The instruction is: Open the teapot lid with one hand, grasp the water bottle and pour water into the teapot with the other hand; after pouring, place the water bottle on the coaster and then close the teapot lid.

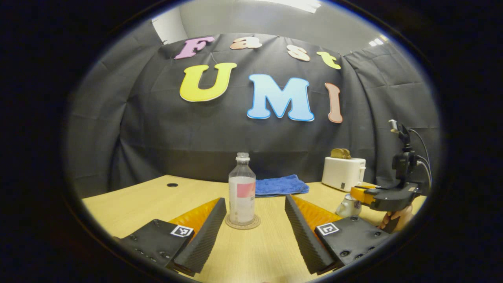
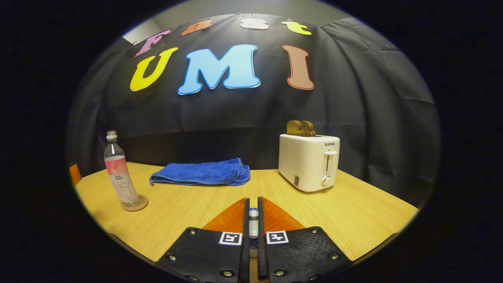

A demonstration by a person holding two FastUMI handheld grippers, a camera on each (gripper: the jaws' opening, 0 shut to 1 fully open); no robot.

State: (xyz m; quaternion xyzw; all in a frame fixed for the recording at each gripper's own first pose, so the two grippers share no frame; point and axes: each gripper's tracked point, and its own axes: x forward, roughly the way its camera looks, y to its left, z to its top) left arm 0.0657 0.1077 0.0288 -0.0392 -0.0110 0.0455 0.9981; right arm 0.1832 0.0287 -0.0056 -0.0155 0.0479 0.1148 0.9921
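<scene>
Left gripper [image 1: 255,232] is sitting at the bottom of the left gripper view, fingers spread wide apart — nothing between the pads. Right gripper [image 2: 253,224] is sitting bottom centre of the right gripper view, fingers pressing nearly together on a small knob. At the right edge of the left gripper view, a hand [image 1: 397,218] is gripping that right gripper from below — it is sitting level.

Cloth-walled booth, toaster [image 2: 309,162] on table [image 2: 365,214]
</scene>
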